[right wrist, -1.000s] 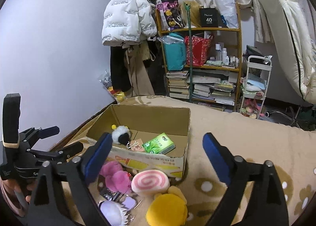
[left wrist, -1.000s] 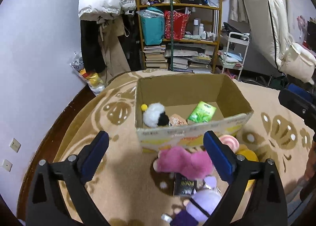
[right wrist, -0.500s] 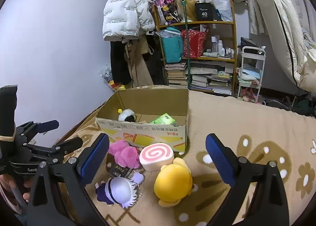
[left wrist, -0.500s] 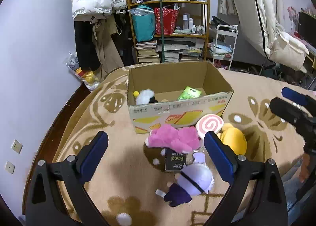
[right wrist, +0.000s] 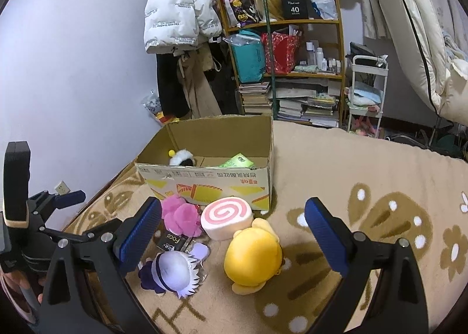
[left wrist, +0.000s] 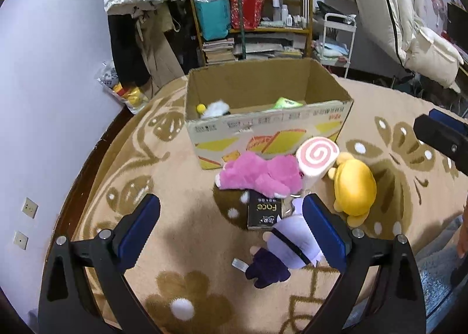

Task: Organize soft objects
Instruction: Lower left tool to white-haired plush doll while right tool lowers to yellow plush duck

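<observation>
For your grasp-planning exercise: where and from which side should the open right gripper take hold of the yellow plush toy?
Grip the yellow plush toy across its round dome, coming from above. It lies alone on the blanket, sides clear, and the right gripper is already open wider than it.

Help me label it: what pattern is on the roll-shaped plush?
Pink spiral on white, clearest in the right wrist view.

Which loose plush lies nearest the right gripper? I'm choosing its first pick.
The yellow plush, lying between the right gripper's open fingers; the others sit further left.
</observation>
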